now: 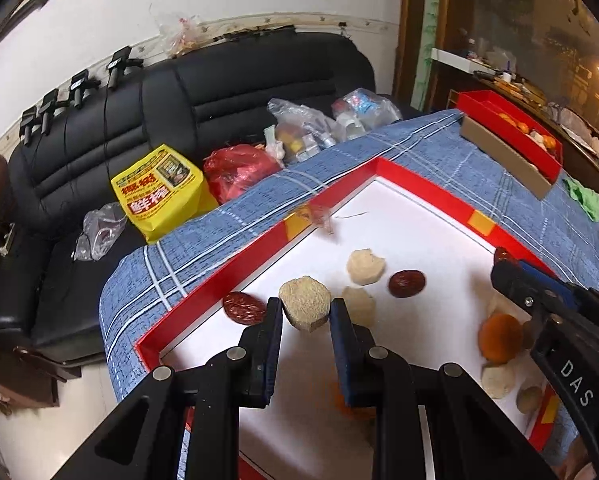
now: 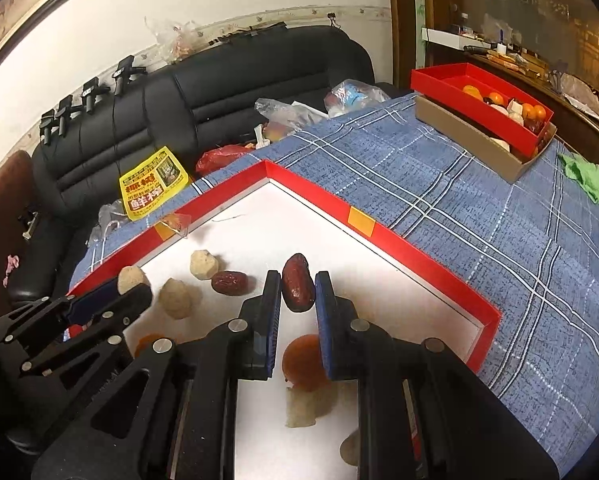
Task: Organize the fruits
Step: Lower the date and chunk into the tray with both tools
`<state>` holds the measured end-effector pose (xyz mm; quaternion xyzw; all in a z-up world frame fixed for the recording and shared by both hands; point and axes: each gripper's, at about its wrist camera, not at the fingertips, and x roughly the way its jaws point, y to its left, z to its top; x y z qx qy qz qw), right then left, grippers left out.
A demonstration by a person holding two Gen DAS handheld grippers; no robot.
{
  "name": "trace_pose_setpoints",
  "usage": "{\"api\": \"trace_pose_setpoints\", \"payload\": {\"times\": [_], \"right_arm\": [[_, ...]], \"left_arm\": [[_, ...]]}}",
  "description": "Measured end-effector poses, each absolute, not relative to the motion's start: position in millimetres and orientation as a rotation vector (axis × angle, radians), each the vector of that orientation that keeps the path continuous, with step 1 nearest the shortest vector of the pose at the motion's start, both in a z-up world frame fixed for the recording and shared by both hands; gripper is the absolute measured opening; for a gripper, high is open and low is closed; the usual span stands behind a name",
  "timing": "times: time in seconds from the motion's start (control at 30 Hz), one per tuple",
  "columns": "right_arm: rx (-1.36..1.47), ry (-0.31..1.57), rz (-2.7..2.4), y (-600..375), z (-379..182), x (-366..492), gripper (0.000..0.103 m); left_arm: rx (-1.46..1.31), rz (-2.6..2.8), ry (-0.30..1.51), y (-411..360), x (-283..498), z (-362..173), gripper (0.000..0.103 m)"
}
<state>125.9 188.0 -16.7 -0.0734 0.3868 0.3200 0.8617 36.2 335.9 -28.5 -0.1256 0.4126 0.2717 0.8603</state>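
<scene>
red-walled tray (image 2: 383, 236) with a white floor sits on the desk under a blue plaid cloth (image 2: 479, 200), and i have both claws working over it. my left claw (image 1: 305, 312) is closed down on a tan, rough-faced fruit chunk (image 1: 305, 306), pinched across its flat sides and, i think, lifted clear of the floor. my right claw (image 2: 298, 294) is clamped on a dark red jujube (image 2: 297, 288); the pads grip its narrow waist, so its long axis runs along the fingers, one end pointing away toward the tray's far corner. that hold looks sensible to me: squeezing across the short width keeps the fruit from rolling out. loose pieces lie on the tray floor: another jujube (image 2: 229, 282), pale chunks (image 2: 205, 265), an orange fruit (image 2: 303, 362). well apart at the desk's far edge stands a second red tray (image 2: 439, 80) already holding sorted fruit, which i judge to be the destination for both pieces.
</scene>
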Motion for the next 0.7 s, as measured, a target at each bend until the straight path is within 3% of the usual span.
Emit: {"api": "trace_pose_setpoints", "payload": {"times": [0.7], "right_arm": [[-0.181,0.853,0.653,205,-38,138,0.017]], "left_arm": [[-0.293,0.583,0.87,349,40,-34,0.023]]}}
